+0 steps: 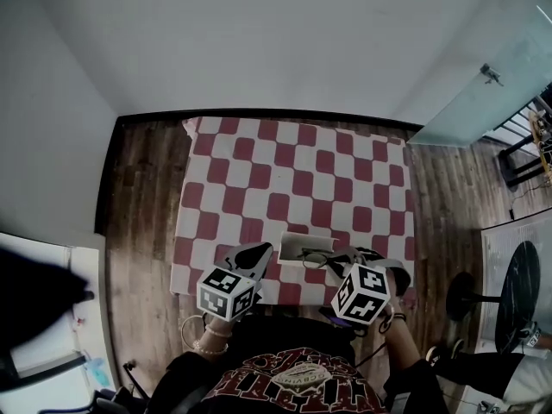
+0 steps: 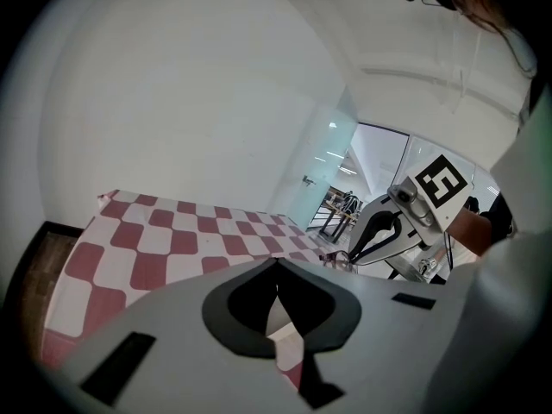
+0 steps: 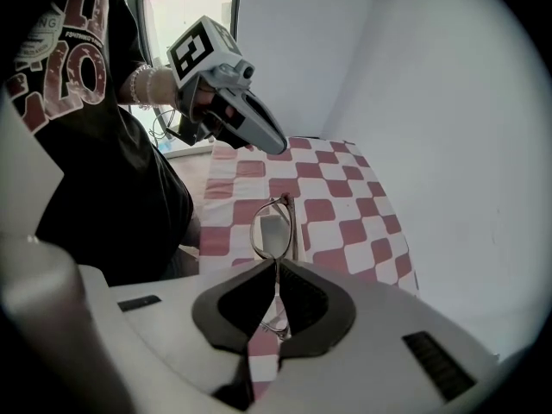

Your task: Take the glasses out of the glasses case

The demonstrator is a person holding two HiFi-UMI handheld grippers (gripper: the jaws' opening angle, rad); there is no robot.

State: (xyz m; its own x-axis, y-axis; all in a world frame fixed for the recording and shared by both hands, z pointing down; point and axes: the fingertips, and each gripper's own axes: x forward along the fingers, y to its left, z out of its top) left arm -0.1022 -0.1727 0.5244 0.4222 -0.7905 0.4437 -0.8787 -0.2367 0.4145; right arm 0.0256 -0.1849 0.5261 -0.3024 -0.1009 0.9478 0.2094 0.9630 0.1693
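The glasses are pinched in the jaws of the right gripper. In the right gripper view the jaws are pressed together on a thin part of the frame, and one lens rim stands on edge straight ahead of their tips. The frame's long axis appears to run on from the jaws, away from the person's right hand and toward the glasses case. In the head view the glasses show just at the case's right side, between it and the right gripper. I cannot tell whether their far end overlaps the case's rim or is fully clear of it.

The case lies open near the near edge of the surface, about midway along it, on the red-and-white checked cloth.

The left gripper is on the case's other side, near its left end, and seems to be held above the cloth. Its jaws are closed tip to tip with nothing between them, only cloth showing past them.

By my reading the lift-out is nearly done. What remains is for the right gripper, the one already holding the glasses, to carry them sideways toward the surface's right edge, clear of the case, and set them on bare cloth.
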